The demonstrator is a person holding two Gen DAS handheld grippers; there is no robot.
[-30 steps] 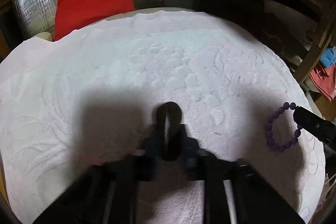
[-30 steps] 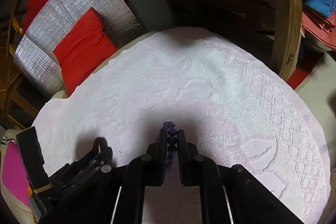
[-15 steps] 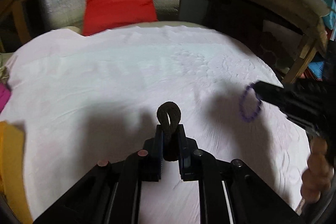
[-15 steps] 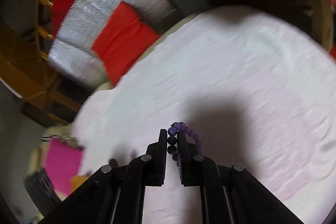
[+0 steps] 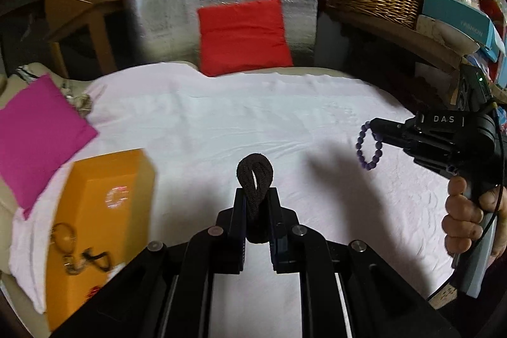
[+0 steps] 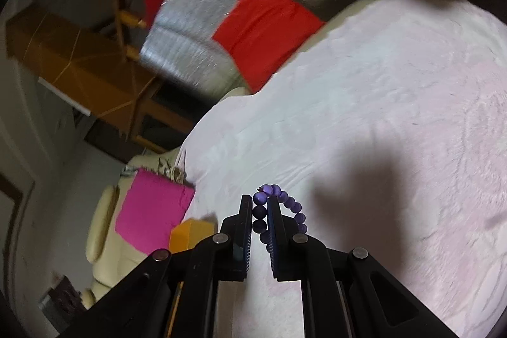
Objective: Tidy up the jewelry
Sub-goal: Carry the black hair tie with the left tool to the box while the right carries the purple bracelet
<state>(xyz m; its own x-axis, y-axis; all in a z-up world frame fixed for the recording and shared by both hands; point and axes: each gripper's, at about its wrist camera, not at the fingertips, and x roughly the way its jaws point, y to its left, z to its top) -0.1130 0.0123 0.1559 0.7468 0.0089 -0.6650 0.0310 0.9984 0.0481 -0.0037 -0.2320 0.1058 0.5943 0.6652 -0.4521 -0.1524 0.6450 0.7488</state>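
Right of the orange cardboard box [image 5: 95, 230], the left gripper [image 5: 256, 205] clamps a dark brown fabric loop [image 5: 255, 179]; farther right, the right gripper [image 6: 259, 213] pinches a purple beaded bracelet [image 6: 279, 205], both lifted above the white towel [image 5: 221, 129], likely for boxing.

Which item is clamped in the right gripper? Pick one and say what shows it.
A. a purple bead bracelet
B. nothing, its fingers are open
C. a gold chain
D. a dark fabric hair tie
A: in the right wrist view the right gripper is shut on the purple bead bracelet, with beads pinched between its fingers and the rest of the loop hanging free; the dark hair tie sits in the left gripper instead.
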